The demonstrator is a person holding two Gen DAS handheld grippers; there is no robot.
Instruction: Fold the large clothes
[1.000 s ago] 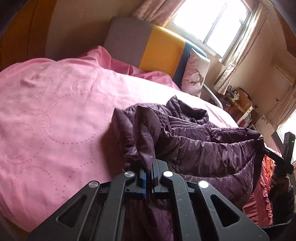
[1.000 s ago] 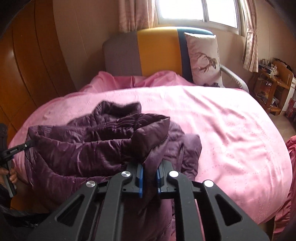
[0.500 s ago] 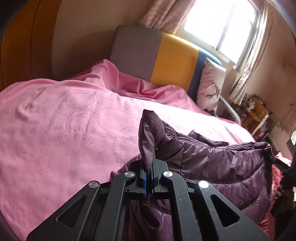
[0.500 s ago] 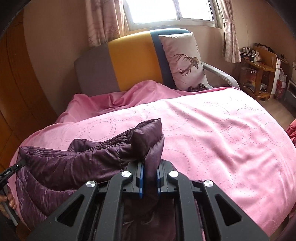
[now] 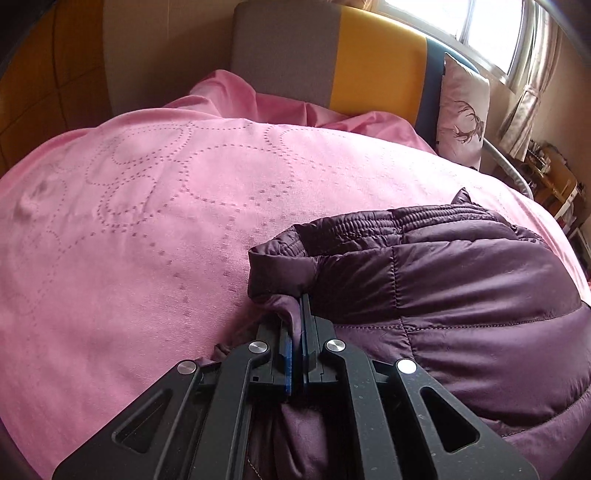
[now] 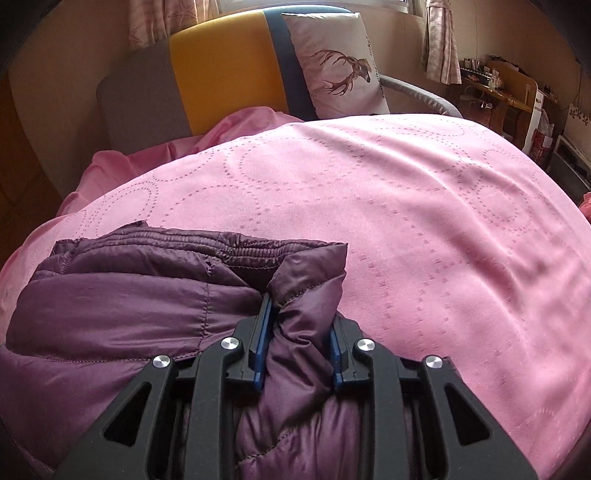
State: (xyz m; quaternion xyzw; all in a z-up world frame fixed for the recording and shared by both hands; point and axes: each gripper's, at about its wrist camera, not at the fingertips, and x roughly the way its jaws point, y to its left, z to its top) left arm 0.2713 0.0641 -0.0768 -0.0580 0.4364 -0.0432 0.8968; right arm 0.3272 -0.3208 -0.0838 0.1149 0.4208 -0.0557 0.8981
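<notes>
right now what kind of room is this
Most likely a bedroom in a home. A bed under a pink bedspread fills the view, with a padded grey, yellow and blue headboard and a deer-print pillow leaning on it. A purple puffer jacket lies on the bedspread.

1. This is a bedroom in a home.
2. A bed (image 6: 424, 229) fills most of both views, covered by a pink bedspread (image 5: 147, 221) stitched with dotted circles.
3. At the bed's far edge stands a padded headboard (image 5: 332, 62) in grey, yellow and blue panels.
4. A pillow (image 6: 332, 70) printed with a deer leans against the headboard's right end.
5. Behind it, a window (image 5: 491, 29) with patterned curtains (image 6: 441, 40) lets in daylight.
6. A cluttered wooden desk (image 6: 506, 96) stands in the far right corner.
7. Wood panelling (image 5: 44, 92) lines the left wall.
</notes>
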